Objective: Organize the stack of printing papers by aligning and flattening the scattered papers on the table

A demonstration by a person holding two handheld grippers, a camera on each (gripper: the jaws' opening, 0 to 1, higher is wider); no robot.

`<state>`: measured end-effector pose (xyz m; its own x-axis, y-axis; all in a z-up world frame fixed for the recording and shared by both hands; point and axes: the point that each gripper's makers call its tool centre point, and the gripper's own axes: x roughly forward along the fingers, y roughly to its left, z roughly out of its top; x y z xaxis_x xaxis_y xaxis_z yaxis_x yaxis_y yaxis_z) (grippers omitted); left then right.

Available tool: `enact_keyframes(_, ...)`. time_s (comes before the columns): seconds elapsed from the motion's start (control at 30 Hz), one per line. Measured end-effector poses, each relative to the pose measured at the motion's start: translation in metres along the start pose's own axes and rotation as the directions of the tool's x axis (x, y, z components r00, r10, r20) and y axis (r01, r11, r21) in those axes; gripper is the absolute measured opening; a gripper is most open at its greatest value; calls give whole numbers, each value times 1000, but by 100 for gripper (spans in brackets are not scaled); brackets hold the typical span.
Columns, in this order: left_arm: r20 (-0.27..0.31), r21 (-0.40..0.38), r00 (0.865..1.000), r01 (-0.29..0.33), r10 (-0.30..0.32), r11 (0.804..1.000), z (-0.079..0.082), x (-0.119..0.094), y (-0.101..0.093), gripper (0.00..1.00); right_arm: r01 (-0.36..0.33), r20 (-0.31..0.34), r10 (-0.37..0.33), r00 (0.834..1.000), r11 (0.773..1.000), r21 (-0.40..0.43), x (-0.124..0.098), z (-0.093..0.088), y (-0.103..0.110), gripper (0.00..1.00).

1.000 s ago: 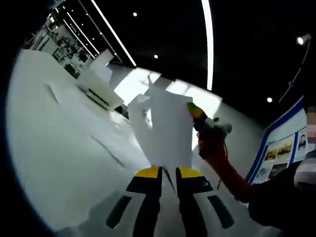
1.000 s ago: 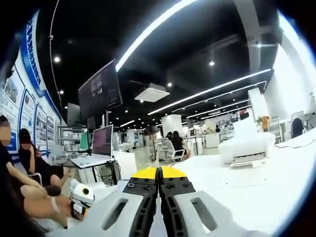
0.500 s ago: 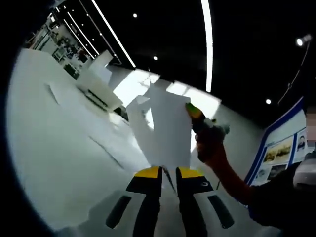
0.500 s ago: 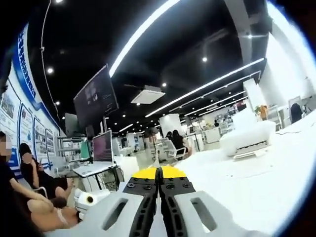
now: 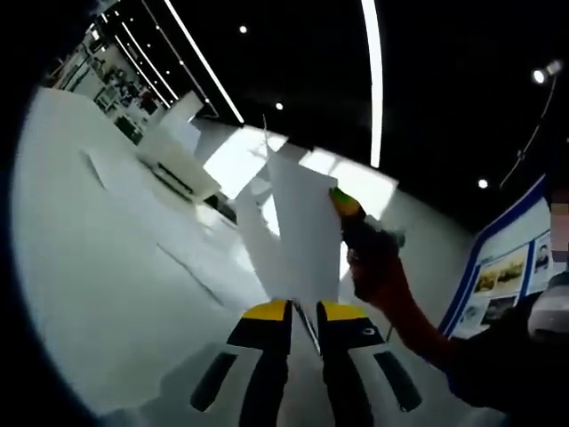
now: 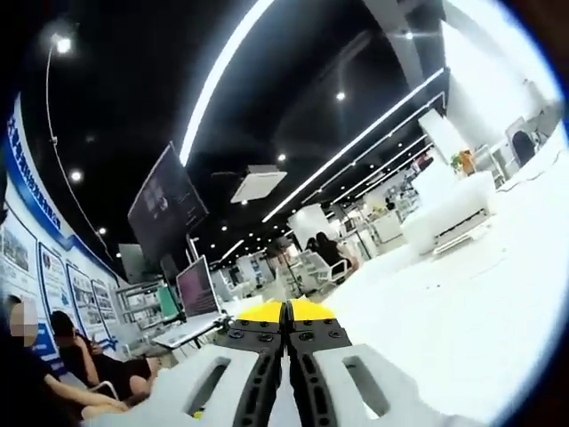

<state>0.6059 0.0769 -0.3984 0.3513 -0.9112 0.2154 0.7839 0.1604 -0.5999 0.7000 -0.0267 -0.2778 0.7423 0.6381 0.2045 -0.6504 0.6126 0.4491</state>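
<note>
In the left gripper view, white printing papers (image 5: pixel 298 227) stand upright, fanned out of line, above the white table (image 5: pixel 116 267). My left gripper (image 5: pixel 304 311) is shut on their lower edge, and the sheets rise between its yellow tips. The right gripper (image 5: pixel 342 203), held by a hand (image 5: pixel 378 276), comes in from the right with its yellow tip against the papers' upper right edge. In the right gripper view, my right gripper (image 6: pixel 285 311) has its yellow-tipped jaws pressed together. The sheets are not distinguishable ahead of them.
A white box-like machine (image 5: pixel 178 160) stands at the table's far side, also seen as the white machine (image 6: pixel 449 213). Loose sheets (image 5: pixel 191 271) lie flat on the table. People sit at desks (image 6: pixel 191 325) with monitors. A poster wall (image 5: pixel 502 276) is at the right.
The held papers look narrower as they turn edge-on, and the right gripper has shifted slightly left with them. The right gripper view has tilted upward, showing more ceiling.
</note>
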Motion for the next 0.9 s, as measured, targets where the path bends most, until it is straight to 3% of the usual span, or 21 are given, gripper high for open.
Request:
enact_keyframes(0.17,2,-2,1000,0,0,1000,2,0,2,16,41,3,-41,999,998,57,-1,-2,-13,0)
enact_keyframes(0.4,6,-1,1000,1,-1,1000,6,0,8,15,59,-27,-58,998,996,71,-1,-15,-19,0)
enact_keyframes(0.67,8,0,1000,-2,2,1000,11,-1,16,13,53,-30,-53,998,998,20,-1,-14,-18,0)
enact_keyframes(0.9,8,28,1000,-7,7,1000,12,-1,21,6,45,-45,-49,998,996,-74,-2,-18,-14,0)
